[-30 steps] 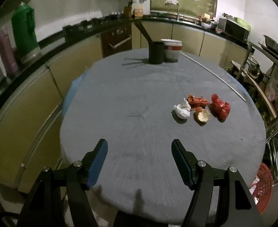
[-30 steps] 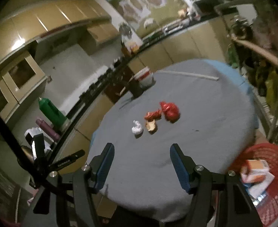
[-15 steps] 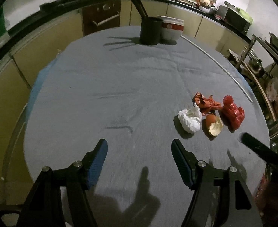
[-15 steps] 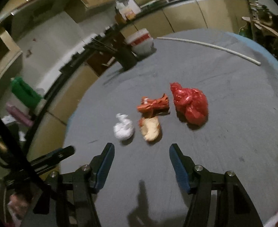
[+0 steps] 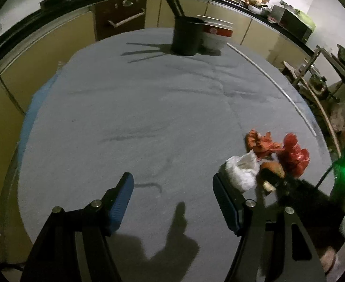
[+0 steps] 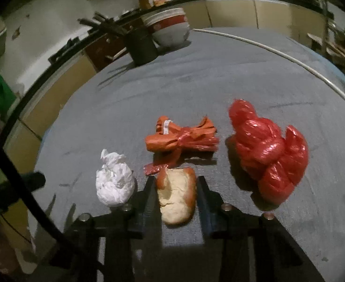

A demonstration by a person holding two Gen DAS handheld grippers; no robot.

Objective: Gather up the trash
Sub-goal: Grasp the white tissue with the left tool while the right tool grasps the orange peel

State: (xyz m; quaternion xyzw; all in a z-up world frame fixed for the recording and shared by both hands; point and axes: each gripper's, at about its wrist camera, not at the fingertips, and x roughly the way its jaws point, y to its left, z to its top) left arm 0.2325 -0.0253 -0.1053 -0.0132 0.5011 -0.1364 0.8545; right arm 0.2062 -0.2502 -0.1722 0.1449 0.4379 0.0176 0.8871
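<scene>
In the right wrist view the right tongs (image 6: 175, 192) are seen closed in around the broken eggshell (image 6: 176, 196), one finger at each side of it, on the grey-covered bench (image 6: 195, 82). Whether the pads actually press the shell cannot be told. Just left of it lies the white crumpled wad (image 6: 114, 184), behind it the orange wrapper (image 6: 181, 138), and to the right, a little apart, the red plastic bag (image 6: 269, 151).

The left wrist view shows what the other does not — the left tongs (image 5: 173, 202) spread wide over bare cloth, holding nothing, with the trash cluster off to their right. There the wad (image 5: 241, 170) sits just beside the right-hand blue pad, and the eggshell (image 5: 272, 168) is half hidden by the dark, blurred body of the right tongs. At the bench's far edge a black holder (image 5: 186, 36) stands touching a red-banded bowl (image 5: 215, 35) — seen in both views.
</scene>
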